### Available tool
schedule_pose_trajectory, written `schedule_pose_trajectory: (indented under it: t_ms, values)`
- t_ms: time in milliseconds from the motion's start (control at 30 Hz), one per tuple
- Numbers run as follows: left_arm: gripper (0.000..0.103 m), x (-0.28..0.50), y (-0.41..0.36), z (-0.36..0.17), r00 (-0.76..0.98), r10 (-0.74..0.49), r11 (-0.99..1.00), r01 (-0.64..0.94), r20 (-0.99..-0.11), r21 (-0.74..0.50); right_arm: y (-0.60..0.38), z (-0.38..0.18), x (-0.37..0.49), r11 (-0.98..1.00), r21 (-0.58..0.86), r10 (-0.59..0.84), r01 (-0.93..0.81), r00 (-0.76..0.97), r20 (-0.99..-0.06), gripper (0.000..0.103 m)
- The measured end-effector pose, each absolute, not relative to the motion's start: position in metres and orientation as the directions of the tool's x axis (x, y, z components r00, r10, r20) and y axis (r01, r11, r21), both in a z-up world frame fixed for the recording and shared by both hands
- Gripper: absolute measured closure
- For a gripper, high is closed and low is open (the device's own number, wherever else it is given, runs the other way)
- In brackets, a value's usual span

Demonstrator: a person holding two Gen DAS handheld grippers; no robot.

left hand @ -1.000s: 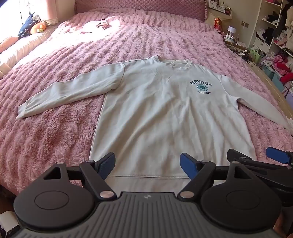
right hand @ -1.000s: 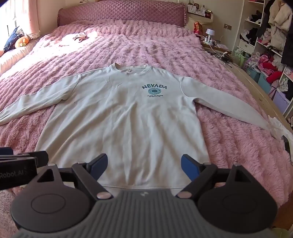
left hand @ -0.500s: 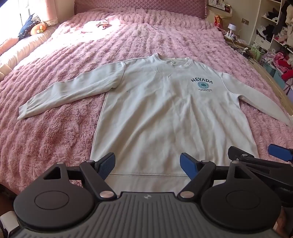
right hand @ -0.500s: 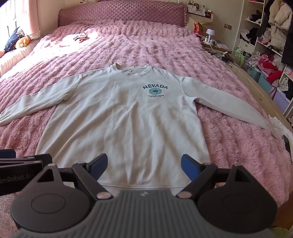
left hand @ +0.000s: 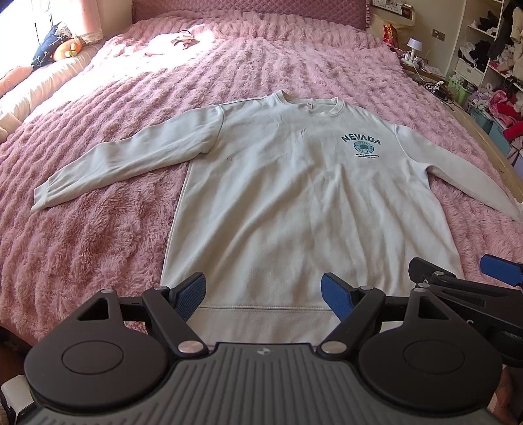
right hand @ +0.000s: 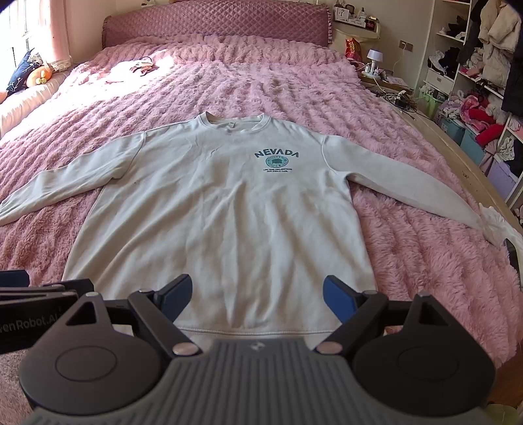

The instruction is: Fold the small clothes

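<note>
A pale grey "NEVADA" sweatshirt lies flat, front up, on the pink bed, both sleeves spread out sideways; it also shows in the right wrist view. My left gripper is open and empty, hovering over the hem near its left half. My right gripper is open and empty over the hem's right half. The right gripper's side shows at the right edge of the left wrist view. The left gripper's side shows at the left edge of the right wrist view.
The fluffy pink bedspread surrounds the sweatshirt. A small pink garment lies near the headboard. Cushions sit far left. A wooden bed edge, shelves of clothes and a bedside lamp stand at the right.
Both grippers stay open. The left wrist view has swung a little to the left and the sweatshirt sits slightly further right in it; the right view has barely shifted.
</note>
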State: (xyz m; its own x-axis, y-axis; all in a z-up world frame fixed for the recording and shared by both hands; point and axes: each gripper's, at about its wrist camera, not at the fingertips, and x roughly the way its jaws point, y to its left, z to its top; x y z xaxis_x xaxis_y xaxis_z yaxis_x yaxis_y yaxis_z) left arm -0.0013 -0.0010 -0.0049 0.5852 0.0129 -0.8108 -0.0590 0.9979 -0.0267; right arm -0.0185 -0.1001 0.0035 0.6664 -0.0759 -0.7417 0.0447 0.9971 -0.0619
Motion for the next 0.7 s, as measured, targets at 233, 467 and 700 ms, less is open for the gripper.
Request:
schedule_pose_trajectory:
  t_ms: [233, 467, 700]
  values:
    - [0.009, -0.0009, 0.0002, -0.0057, 0.579, 0.015, 0.998, -0.062, -0.815, -0.025, -0.0994, 0.0034, -0.0185, 0.997, -0.063, -0.076, 0.043, 0.666, -0.742, 0.020]
    - [0.009, -0.0008, 0.0007, -0.0057, 0.579, 0.015, 0.998, -0.061, -0.815, -0.024, -0.0990, 0.0034, -0.0187, 0.997, -0.065, -0.077, 0.043, 0.667, -0.741, 0.020]
    - [0.009, -0.0010, 0.0013, -0.0065, 0.579, 0.016, 0.998, -0.061, -0.815, -0.024, -0.0991, 0.0032, -0.0182, 0.997, -0.065, -0.076, 0.042, 0.667, -0.741, 0.020]
